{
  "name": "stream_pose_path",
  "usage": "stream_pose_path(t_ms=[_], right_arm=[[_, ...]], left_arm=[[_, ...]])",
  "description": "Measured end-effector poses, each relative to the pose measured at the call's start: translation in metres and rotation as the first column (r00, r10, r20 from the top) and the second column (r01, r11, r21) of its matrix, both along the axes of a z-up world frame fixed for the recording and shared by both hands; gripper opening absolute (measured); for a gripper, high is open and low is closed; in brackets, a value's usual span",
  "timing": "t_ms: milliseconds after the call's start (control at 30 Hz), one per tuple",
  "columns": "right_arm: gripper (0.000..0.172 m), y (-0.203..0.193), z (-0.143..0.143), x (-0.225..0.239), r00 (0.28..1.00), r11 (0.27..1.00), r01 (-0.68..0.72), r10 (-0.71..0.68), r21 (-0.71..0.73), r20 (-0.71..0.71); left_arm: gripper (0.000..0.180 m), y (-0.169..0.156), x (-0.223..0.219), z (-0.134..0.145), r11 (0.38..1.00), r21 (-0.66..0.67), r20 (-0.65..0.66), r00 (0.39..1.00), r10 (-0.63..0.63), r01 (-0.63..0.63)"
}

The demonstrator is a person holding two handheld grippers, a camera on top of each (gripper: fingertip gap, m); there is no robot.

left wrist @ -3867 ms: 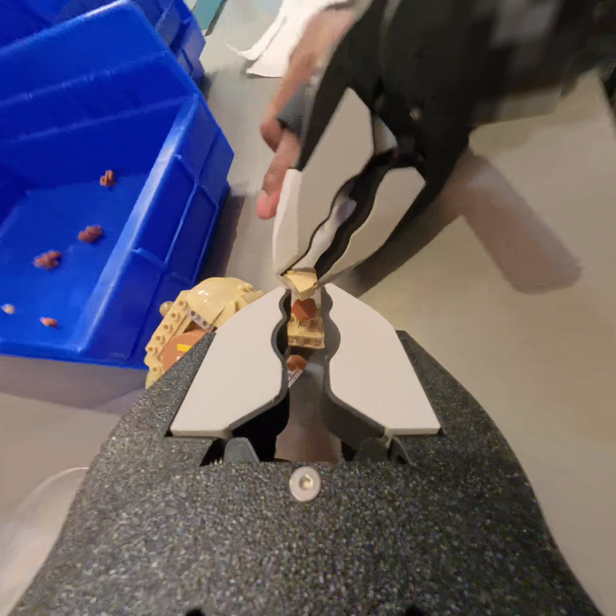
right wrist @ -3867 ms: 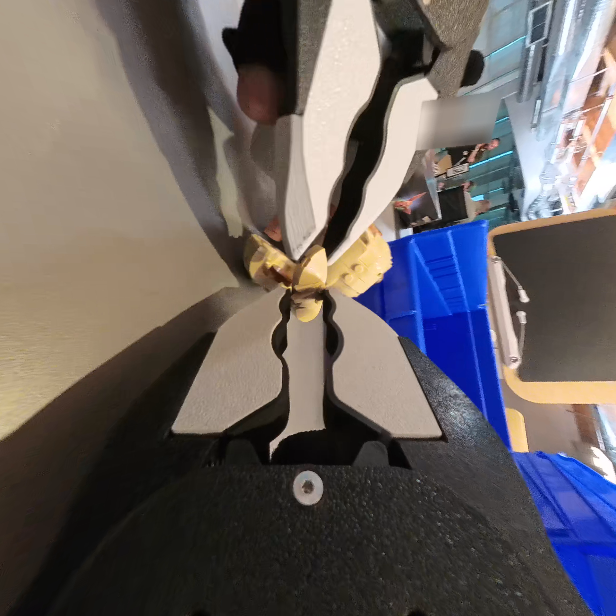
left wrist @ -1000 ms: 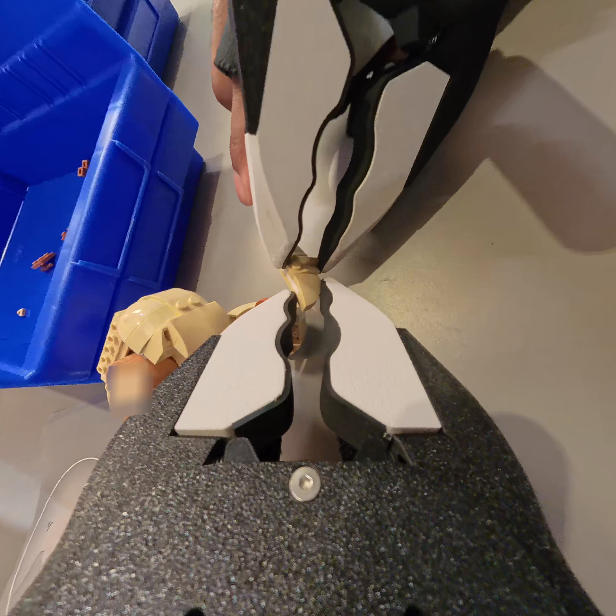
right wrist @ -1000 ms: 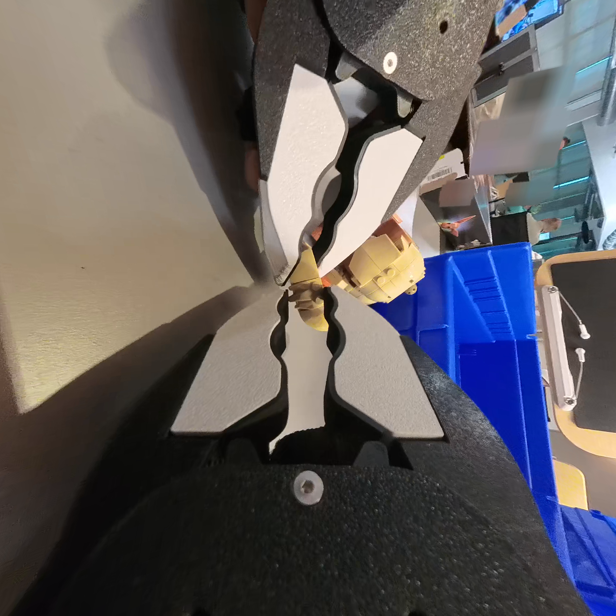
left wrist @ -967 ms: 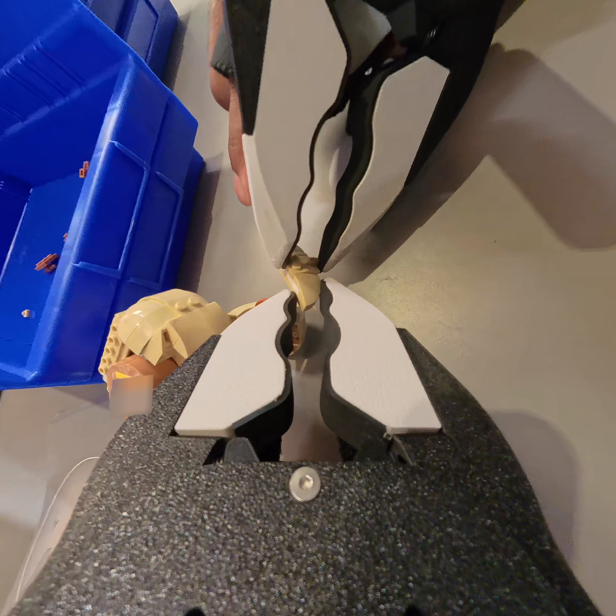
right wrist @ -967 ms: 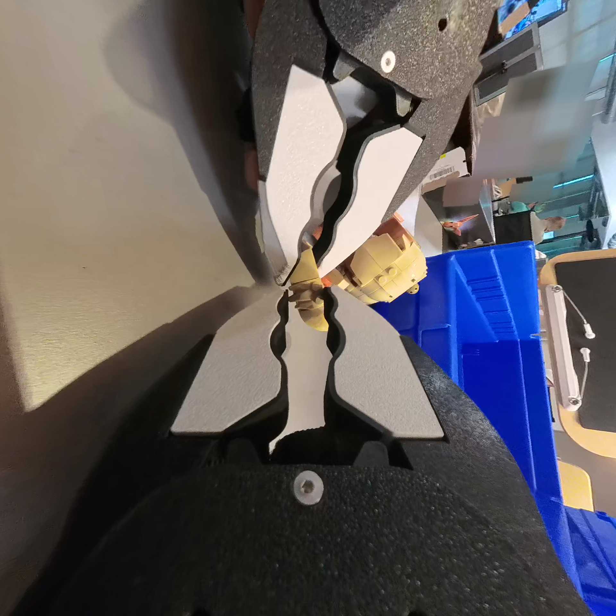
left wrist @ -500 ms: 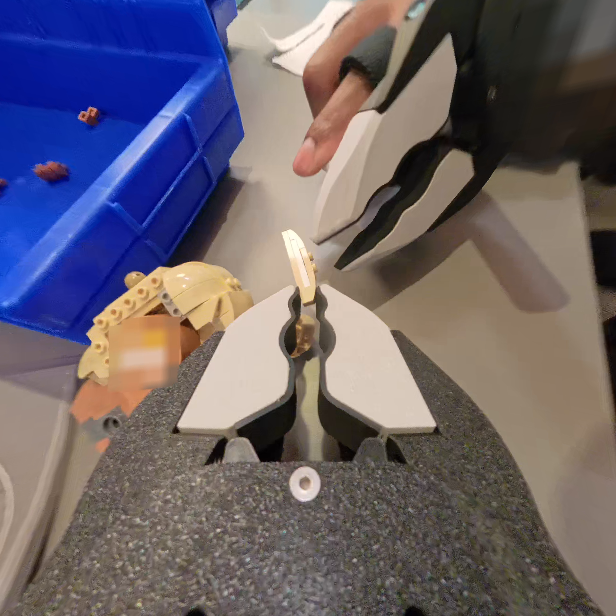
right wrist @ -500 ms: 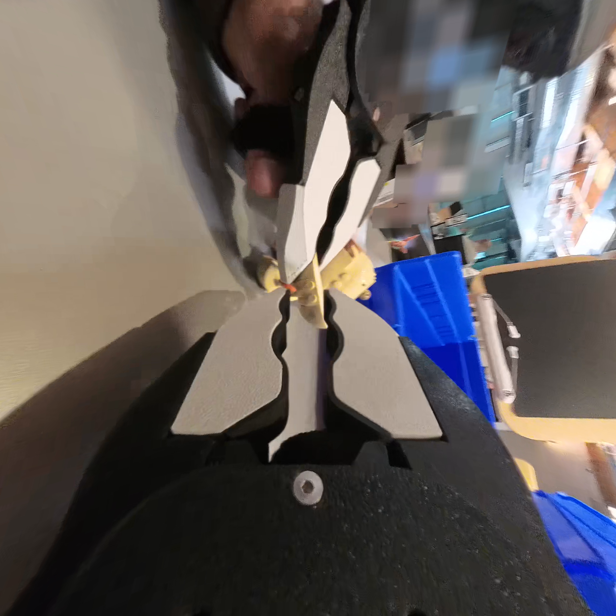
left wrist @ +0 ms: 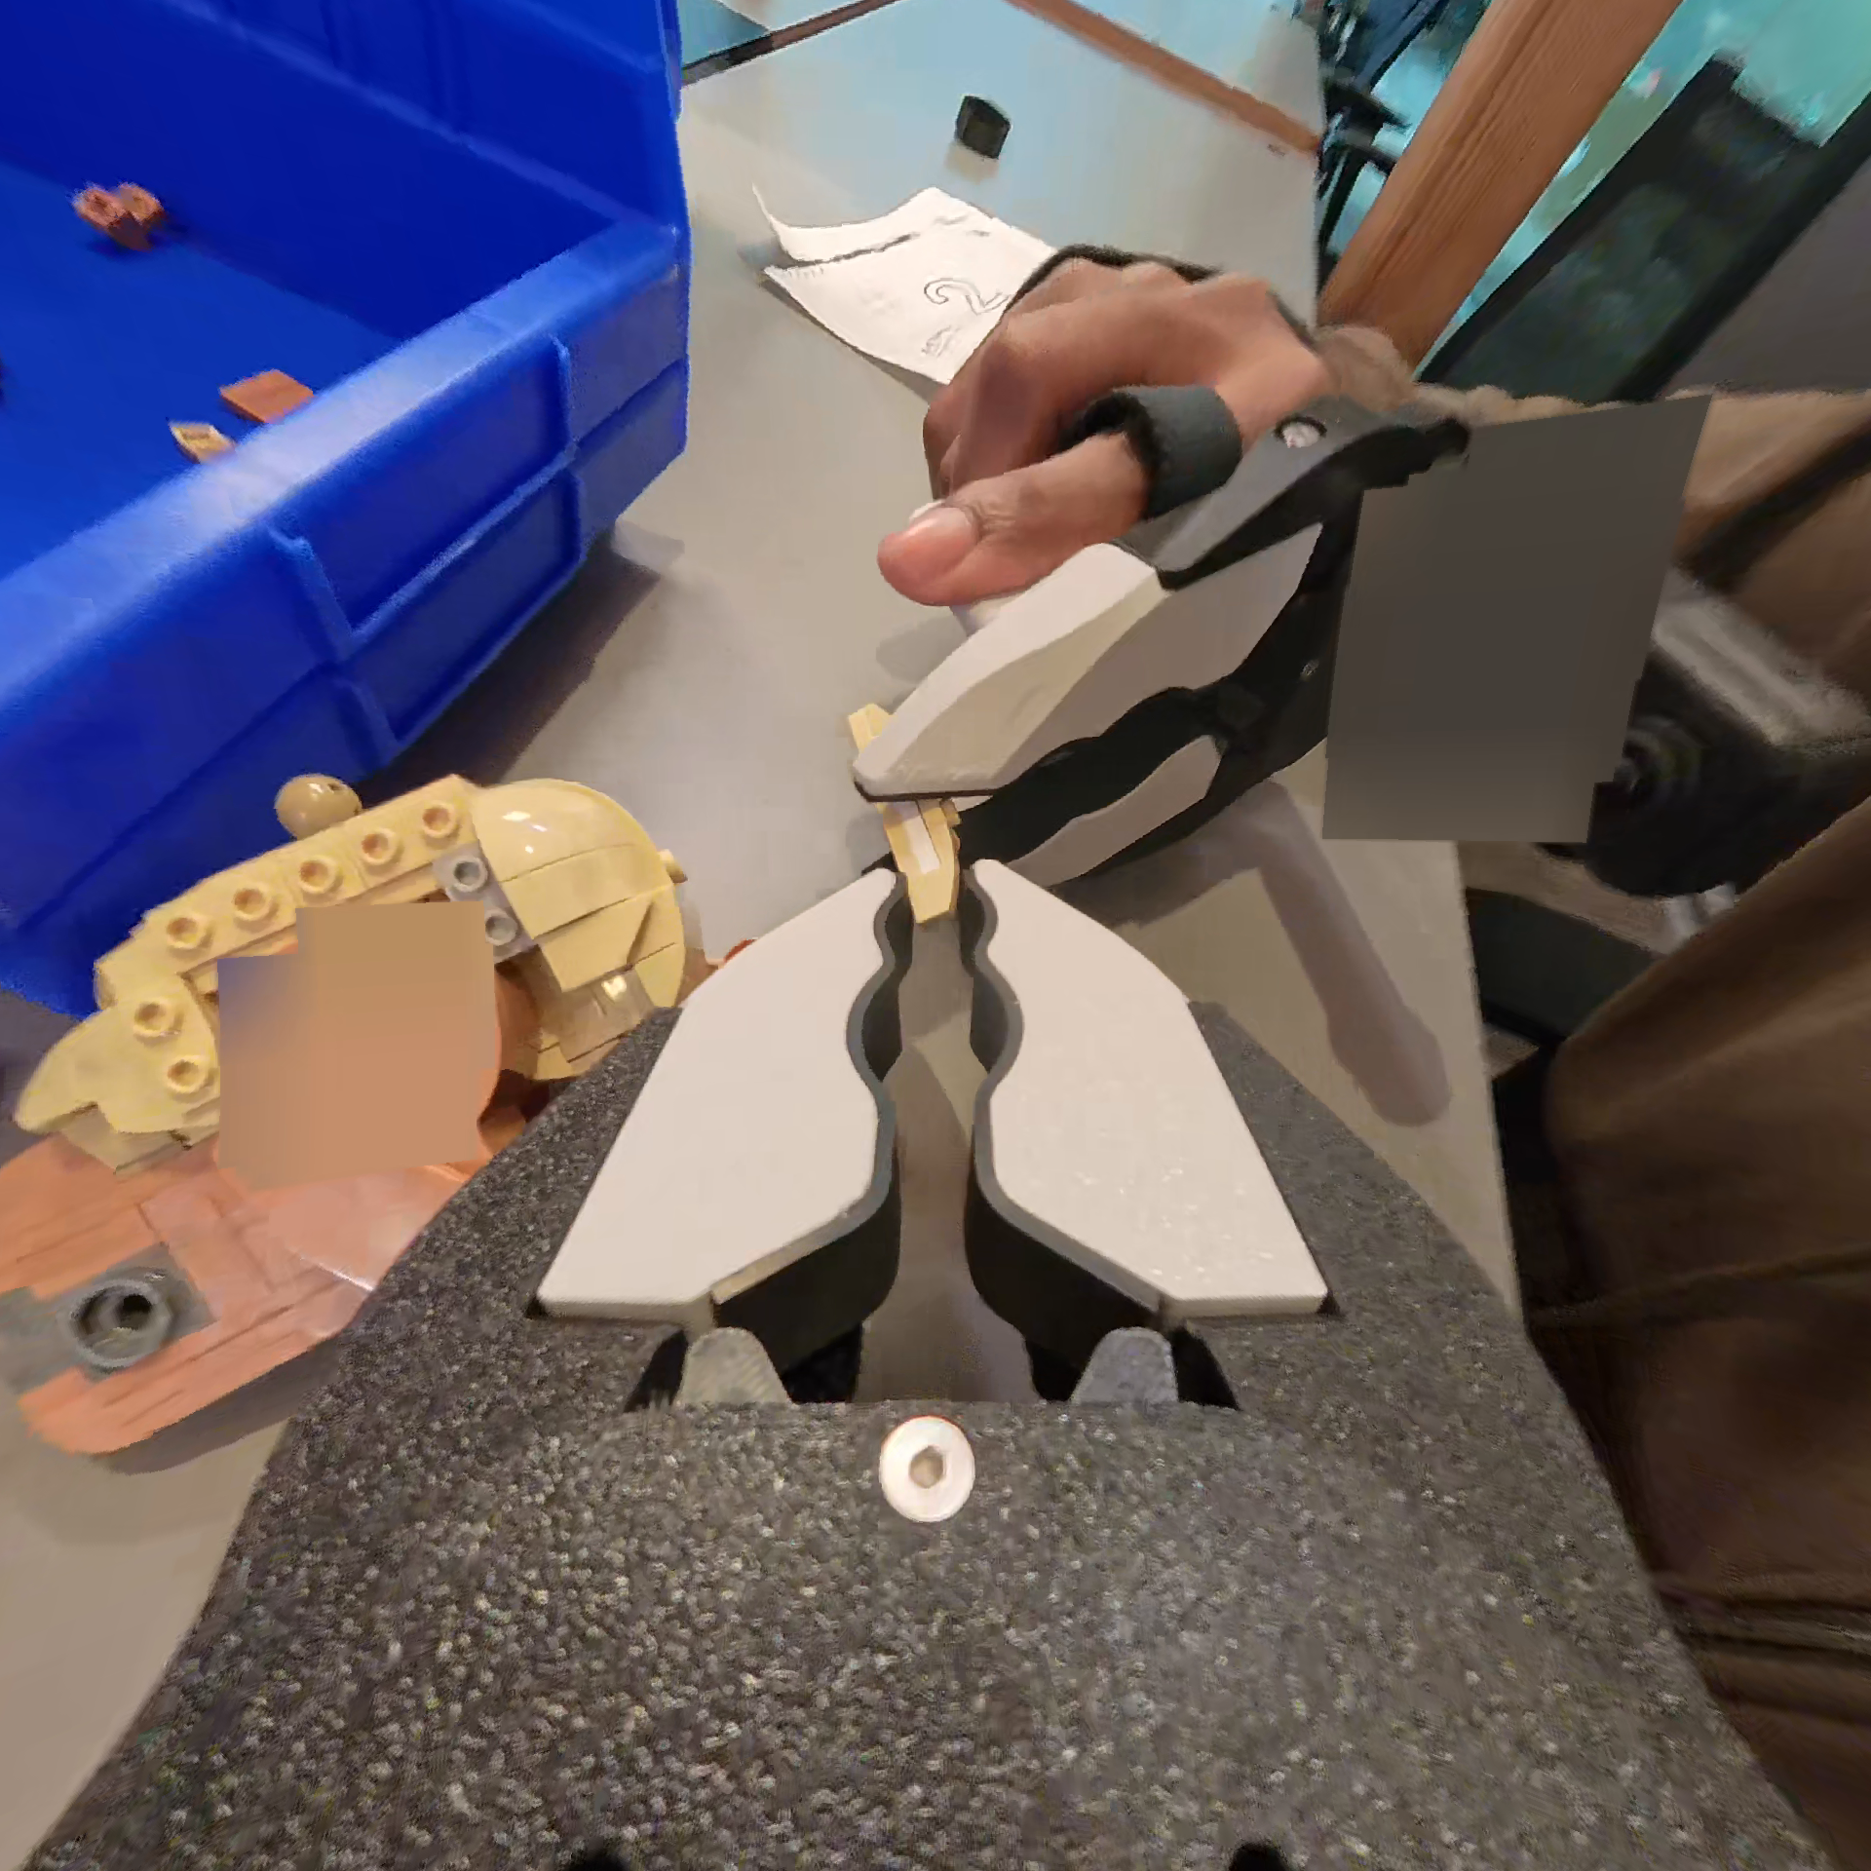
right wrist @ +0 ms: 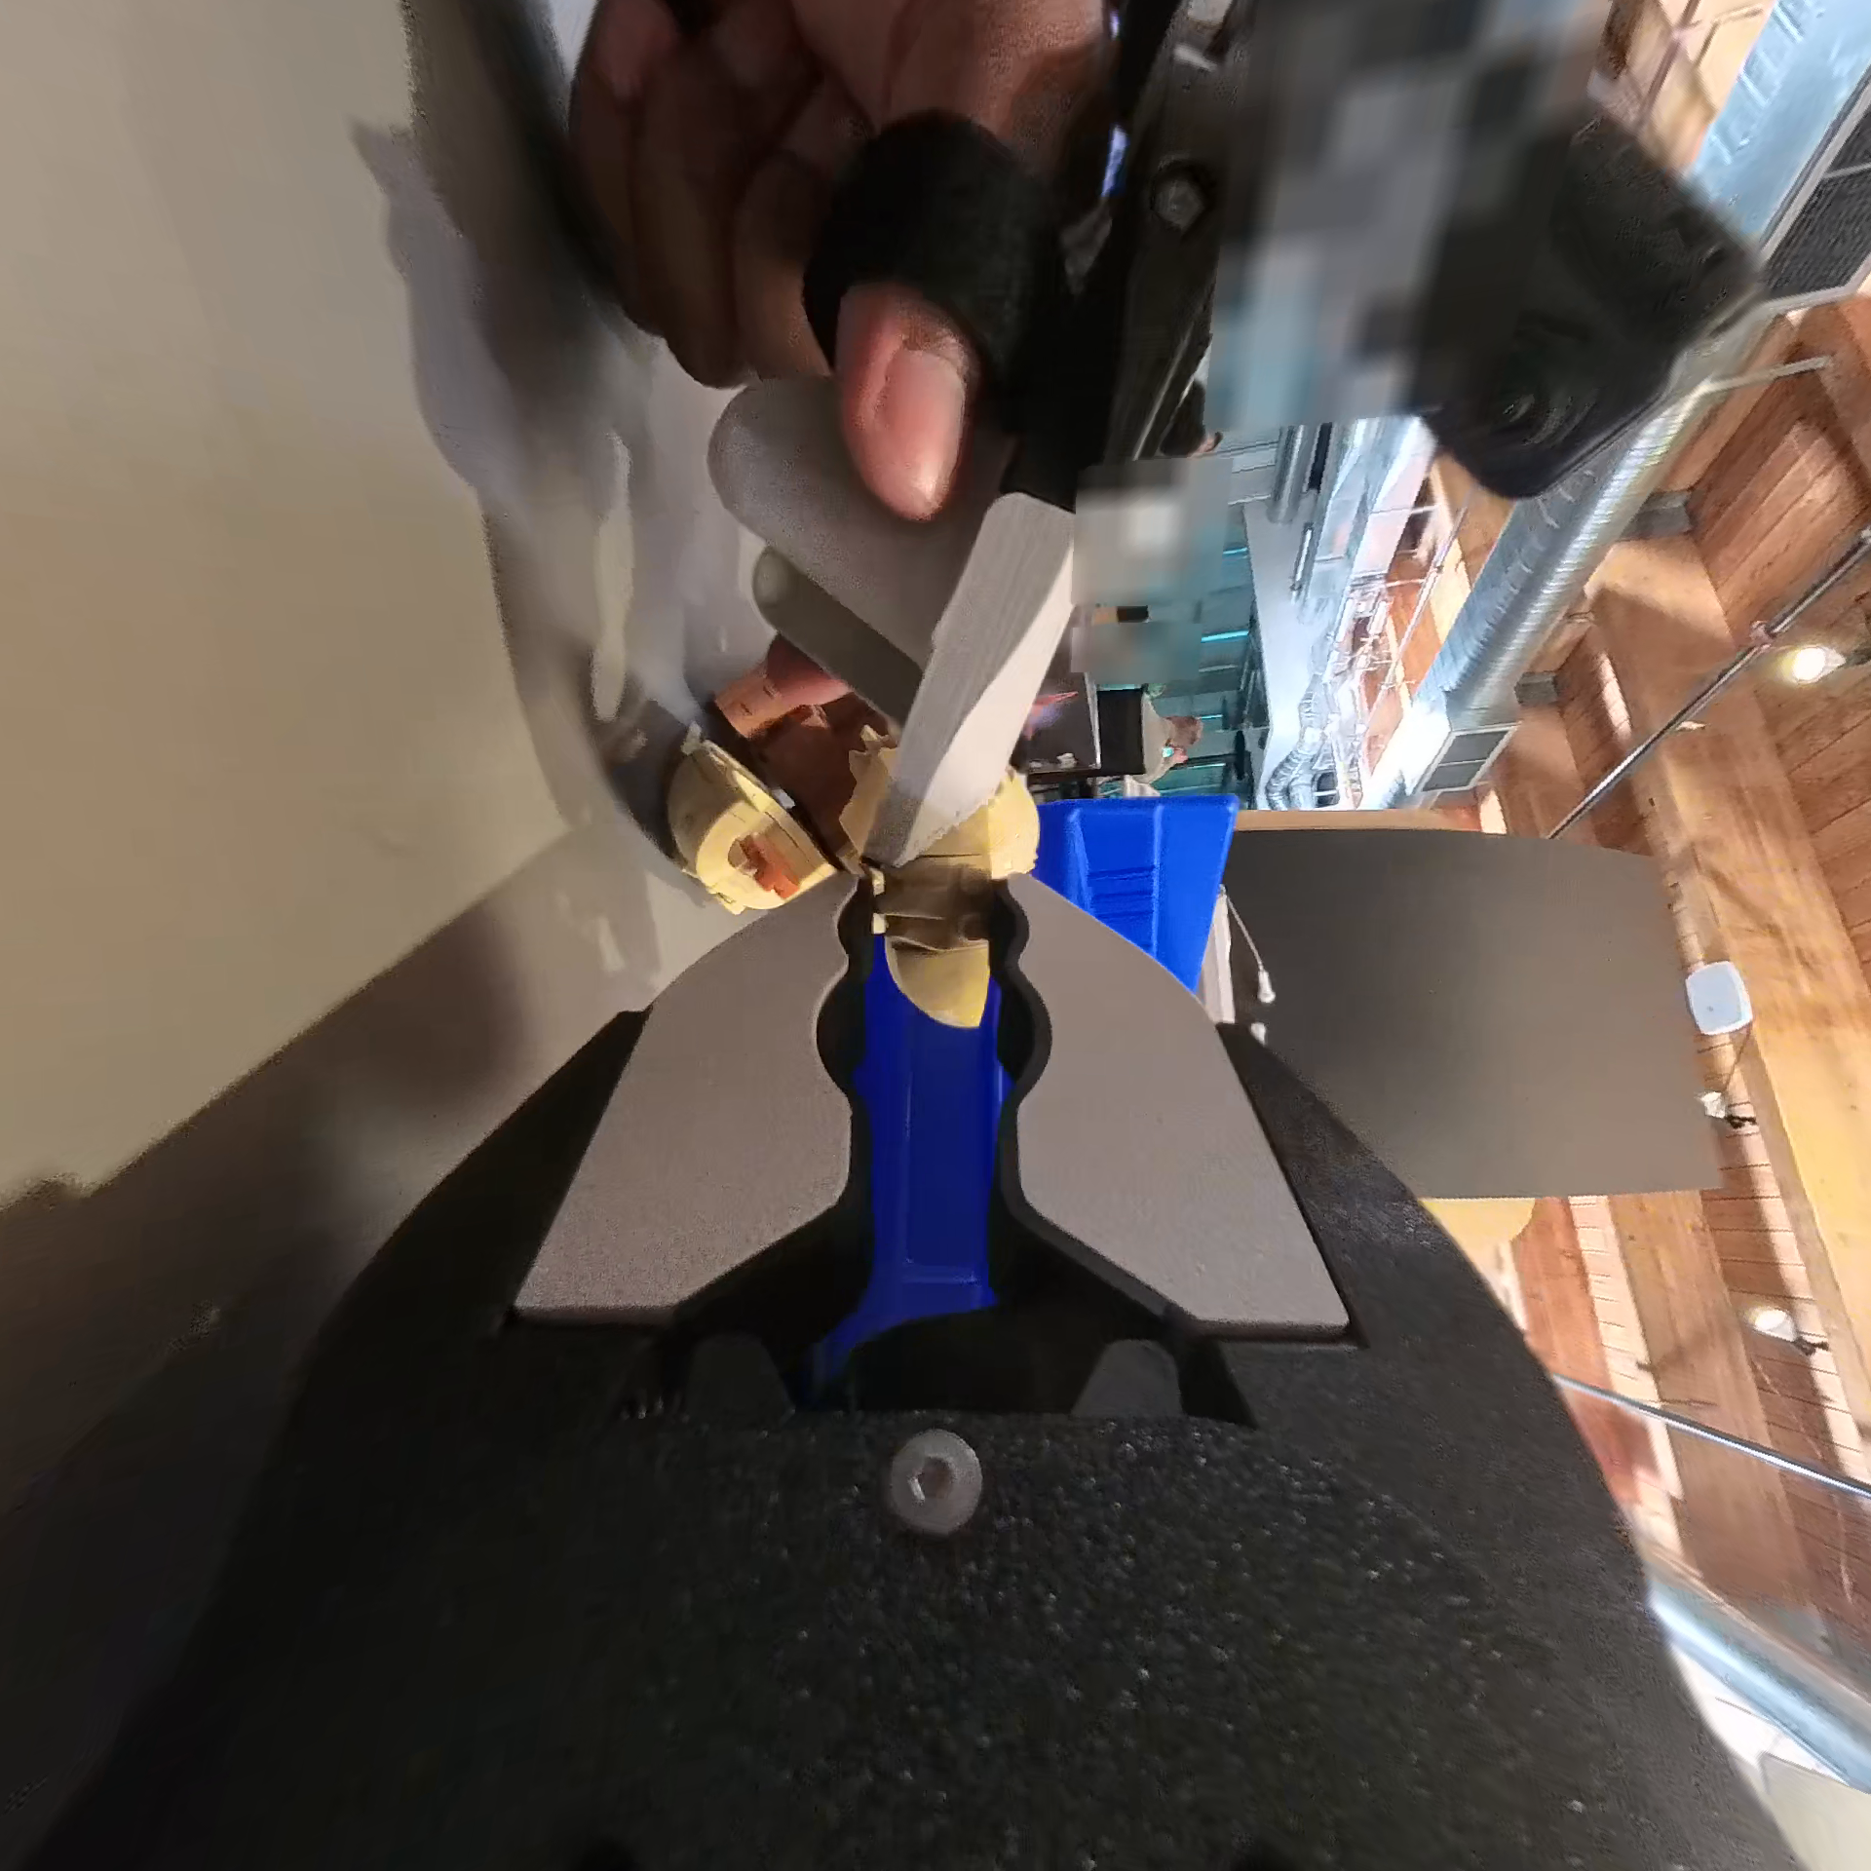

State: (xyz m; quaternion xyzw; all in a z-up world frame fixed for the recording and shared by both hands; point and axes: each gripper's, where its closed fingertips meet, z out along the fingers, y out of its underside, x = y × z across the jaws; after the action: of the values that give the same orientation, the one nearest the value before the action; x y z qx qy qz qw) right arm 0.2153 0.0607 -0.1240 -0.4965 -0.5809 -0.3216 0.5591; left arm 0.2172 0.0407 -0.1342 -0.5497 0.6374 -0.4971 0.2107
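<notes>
My left gripper (left wrist: 926, 886) is shut on the lower end of a small tan brick piece (left wrist: 923, 871) and holds it above the grey table (left wrist: 769, 567). My right gripper (left wrist: 911, 795) reaches in from the right and is shut on the upper end of the same piece. In the right wrist view the tan piece (right wrist: 942, 972) sits between my right gripper's tips (right wrist: 926, 901), and the left gripper's finger (right wrist: 962, 709) comes down onto it from above. A tan and brown brick model (left wrist: 405, 911) lies on the table to the left, and also shows in the right wrist view (right wrist: 729, 820).
A blue bin (left wrist: 304, 405) with a few small brown pieces (left wrist: 121, 208) stands at the left. A sheet of paper (left wrist: 911, 273) and a small black object (left wrist: 982, 124) lie farther back. A person's hand (left wrist: 1063, 425) holds the right gripper. Brown clothing (left wrist: 1721, 1215) fills the right edge.
A second ago both grippers held the piece. Half a second ago the right gripper stood apart while the left held it alone. Now the right gripper is back on its upper end.
</notes>
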Motion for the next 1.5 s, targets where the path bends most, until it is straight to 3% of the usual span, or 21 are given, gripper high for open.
stream_pose_path(t_ms=[133,533,600,800,933,1000,1133,1267,1400,1500], right_arm=[[0.020,-0.001,-0.003,0.000,1.000,0.999,0.005,-0.006,-0.037,-0.012],[0.021,-0.004,-0.012,0.001,0.996,0.986,-0.023,0.008,-0.167,-0.089],[0.021,-0.006,-0.013,0.001,0.991,0.977,-0.041,0.013,-0.207,-0.132],[0.021,-0.002,-0.014,0.005,0.995,0.984,-0.015,-0.004,-0.179,-0.104],[0.021,-0.002,-0.008,0.018,0.987,0.976,-0.003,-0.032,-0.217,-0.158],[0.021,-0.003,-0.011,0.025,0.987,0.964,0.007,-0.050,-0.267,-0.155],[0.022,-0.009,-0.048,0.043,0.988,0.874,0.085,-0.137,-0.479,-0.075],[0.024,-0.011,-0.047,0.041,0.973,0.841,0.052,-0.164,-0.539,-0.160],[0.033,-0.009,-0.044,0.042,0.969,0.846,0.049,-0.169,-0.531,-0.181],[0.037,-0.003,-0.028,0.040,0.970,0.906,0.054,-0.147,-0.420,-0.192]], left_arm=[[0.010,0.002,0.000,-0.003,0.969,0.245,0.028,1.000,0.001,-0.008],[0.009,0.002,0.001,-0.008,0.891,0.453,0.039,0.999,-0.013,-0.007],[0.008,0.012,0.001,-0.011,0.828,0.561,0.052,0.999,0.000,-0.030],[0.008,0.013,0.000,-0.013,0.899,0.437,0.014,1.000,0.021,-0.025],[0.008,0.014,0.000,-0.010,0.950,0.309,0.010,0.999,0.038,-0.040],[0.008,0.015,0.000,-0.006,0.971,0.234,0.014,0.999,0.047,-0.049],[0.008,0.016,0.001,0.000,0.992,0.109,0.017,0.998,0.057,-0.059],[0.008,0.012,0.000,0.001,0.999,0.012,0.009,0.999,0.041,-0.041],[0.008,0.011,0.000,0.004,0.995,-0.097,0.004,0.999,0.035,-0.035],[0.008,0.011,0.000,0.005,0.993,-0.115,0.002,0.999,0.036,-0.035]])
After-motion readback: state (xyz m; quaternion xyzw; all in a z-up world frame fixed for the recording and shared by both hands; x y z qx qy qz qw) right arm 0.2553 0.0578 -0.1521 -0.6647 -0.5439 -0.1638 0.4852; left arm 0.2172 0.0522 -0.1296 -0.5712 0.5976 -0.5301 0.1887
